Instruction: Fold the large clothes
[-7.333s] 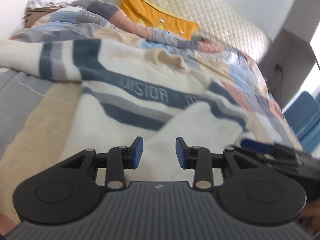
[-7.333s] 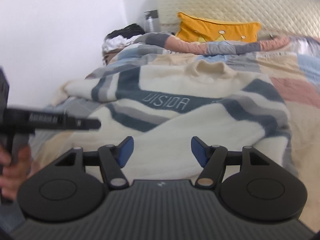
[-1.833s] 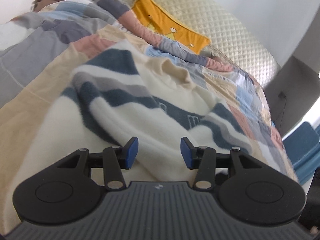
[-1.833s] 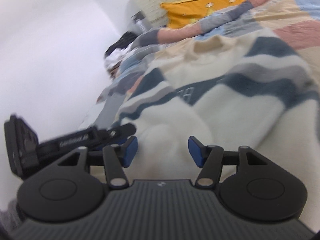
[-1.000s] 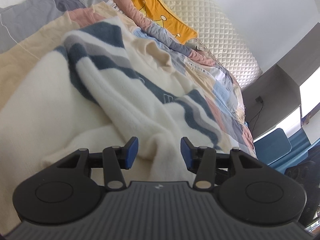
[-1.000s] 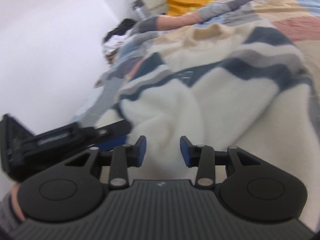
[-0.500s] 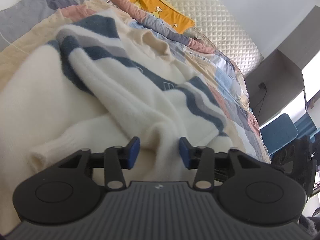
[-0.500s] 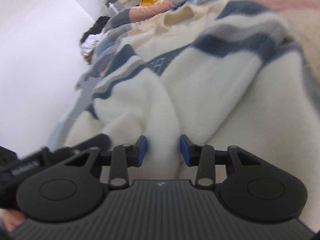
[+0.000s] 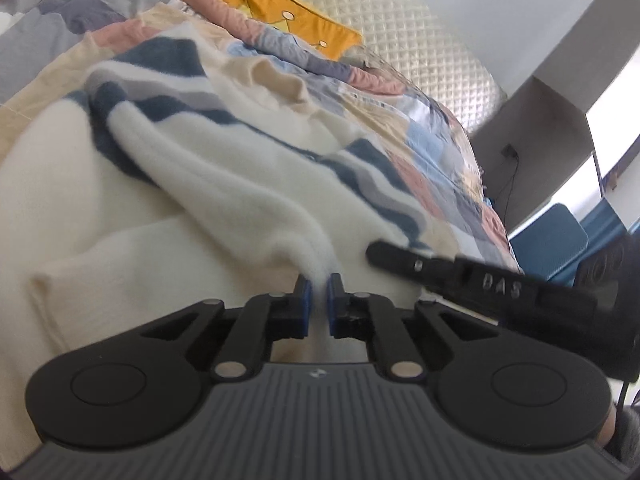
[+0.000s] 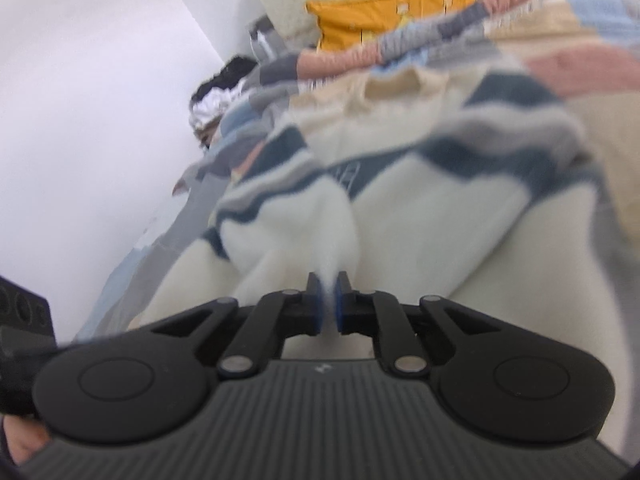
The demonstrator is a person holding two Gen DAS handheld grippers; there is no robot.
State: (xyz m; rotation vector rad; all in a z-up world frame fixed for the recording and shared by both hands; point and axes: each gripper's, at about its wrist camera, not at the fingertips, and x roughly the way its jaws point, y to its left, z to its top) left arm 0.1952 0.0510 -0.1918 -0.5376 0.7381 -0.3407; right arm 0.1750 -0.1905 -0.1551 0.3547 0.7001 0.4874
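My left tool (image 9: 316,294) was clenched on a pinched ridge of the cream, blue-striped sweater (image 9: 224,184); my right tool (image 10: 329,296) gripped another fold. The sweater lay spread on the bed's patchwork quilt (image 9: 436,136), below the yellow pillow (image 9: 280,12).

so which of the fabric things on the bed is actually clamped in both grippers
The cream sweater with navy and grey stripes: the left gripper and right gripper each pinch a fold of it. The patchwork quilt and yellow pillow lie untouched.
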